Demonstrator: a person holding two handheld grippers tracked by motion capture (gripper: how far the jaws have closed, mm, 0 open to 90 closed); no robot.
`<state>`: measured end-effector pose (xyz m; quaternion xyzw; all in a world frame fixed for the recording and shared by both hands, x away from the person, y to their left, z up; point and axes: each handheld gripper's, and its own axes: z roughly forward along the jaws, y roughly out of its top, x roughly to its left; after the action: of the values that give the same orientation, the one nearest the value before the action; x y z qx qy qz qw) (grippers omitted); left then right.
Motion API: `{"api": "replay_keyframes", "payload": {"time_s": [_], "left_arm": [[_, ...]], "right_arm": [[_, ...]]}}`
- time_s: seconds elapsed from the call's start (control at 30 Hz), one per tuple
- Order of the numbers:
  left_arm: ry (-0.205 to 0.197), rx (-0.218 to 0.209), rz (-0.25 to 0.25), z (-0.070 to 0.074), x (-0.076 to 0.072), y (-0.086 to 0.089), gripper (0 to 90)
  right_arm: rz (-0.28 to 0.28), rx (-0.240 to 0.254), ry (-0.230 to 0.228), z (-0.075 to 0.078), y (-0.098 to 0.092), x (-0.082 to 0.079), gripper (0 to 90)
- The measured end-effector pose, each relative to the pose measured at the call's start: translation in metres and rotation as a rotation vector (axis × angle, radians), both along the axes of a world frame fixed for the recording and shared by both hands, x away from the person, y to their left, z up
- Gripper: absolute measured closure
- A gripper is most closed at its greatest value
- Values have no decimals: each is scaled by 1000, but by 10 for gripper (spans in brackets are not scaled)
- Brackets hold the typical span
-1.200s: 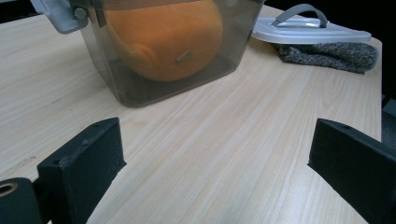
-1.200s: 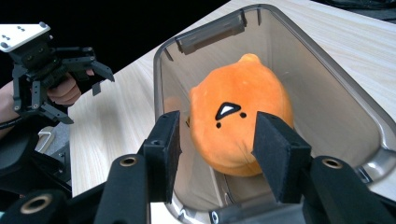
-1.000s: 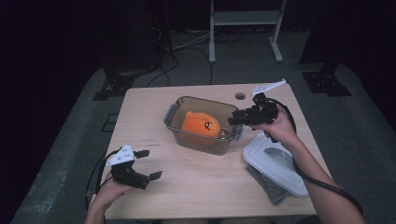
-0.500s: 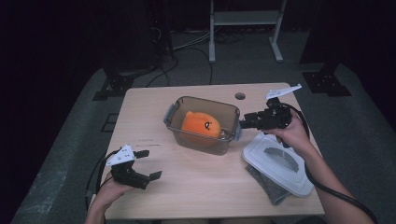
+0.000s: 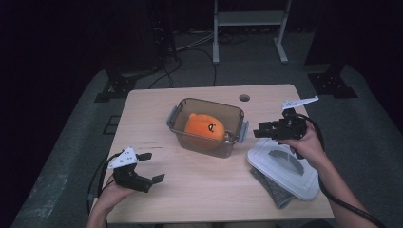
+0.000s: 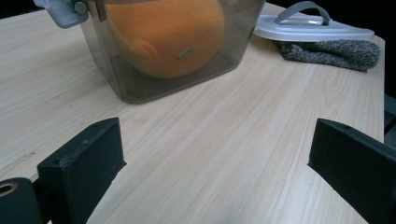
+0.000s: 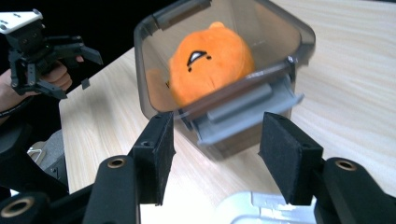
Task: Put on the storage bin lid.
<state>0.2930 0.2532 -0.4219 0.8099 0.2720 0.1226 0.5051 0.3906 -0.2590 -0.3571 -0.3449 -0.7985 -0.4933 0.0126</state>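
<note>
Two grippers seen | right gripper (image 5: 260, 131): jaws just widened, nothing between, beside container (image 5: 207, 142) latch | left gripper (image 5: 153, 166): spread wide, empty | orange plush (image 5: 204, 127) inside container, mid-table

Each gripper is black, with a grey three-cornered plate on top and a black cable behind: the left gripper (image 5: 151, 167) and the right gripper (image 5: 259, 130). The jaws carry flat black pads (image 7: 288, 156) with small holes. The forearms are bare, without sleeves.

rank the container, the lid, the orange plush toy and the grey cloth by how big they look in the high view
1. Clear plastic container
2. White lid, close to the container, so the top two are uncertain
3. Orange plush toy
4. Grey cloth, mostly hidden under the lid, so its true size is unclear
</note>
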Motion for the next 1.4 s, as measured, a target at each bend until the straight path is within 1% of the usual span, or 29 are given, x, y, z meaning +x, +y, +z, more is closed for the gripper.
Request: {"api": "replay_keyframes", "payload": {"time_s": [0.1, 0.27, 0.5, 0.6, 0.7, 0.87, 1.03, 1.23, 1.4], "left_arm": [[4, 2, 2, 0, 0, 0, 25], [6, 1, 3, -1, 0, 0, 25], [8, 2, 1, -1, 0, -2, 25], [9, 0, 2, -1, 0, -2, 25], [5, 1, 0, -1, 0, -2, 25], [5, 0, 0, 0, -1, -2, 25], [5, 1, -1, 0, -1, -2, 25], [2, -5, 4, 0, -1, -1, 25], [3, -1, 0, 0, 0, -2, 25]], "right_arm": [[-10, -8, -1, -7, -4, -3, 428], [-21, -13, 13, -19, -10, -8, 421], [-30, -22, 18, -28, -18, -15, 407], [-37, -38, 21, -34, -23, -19, 404], [-48, -39, 24, -38, -29, -22, 404], [-67, -45, 27, -43, -38, -27, 403], [-80, -62, 27, -48, -45, -31, 397], [-98, -56, 36, -53, -52, -32, 392], [-113, -62, 42, -59, -59, -33, 389]]}}
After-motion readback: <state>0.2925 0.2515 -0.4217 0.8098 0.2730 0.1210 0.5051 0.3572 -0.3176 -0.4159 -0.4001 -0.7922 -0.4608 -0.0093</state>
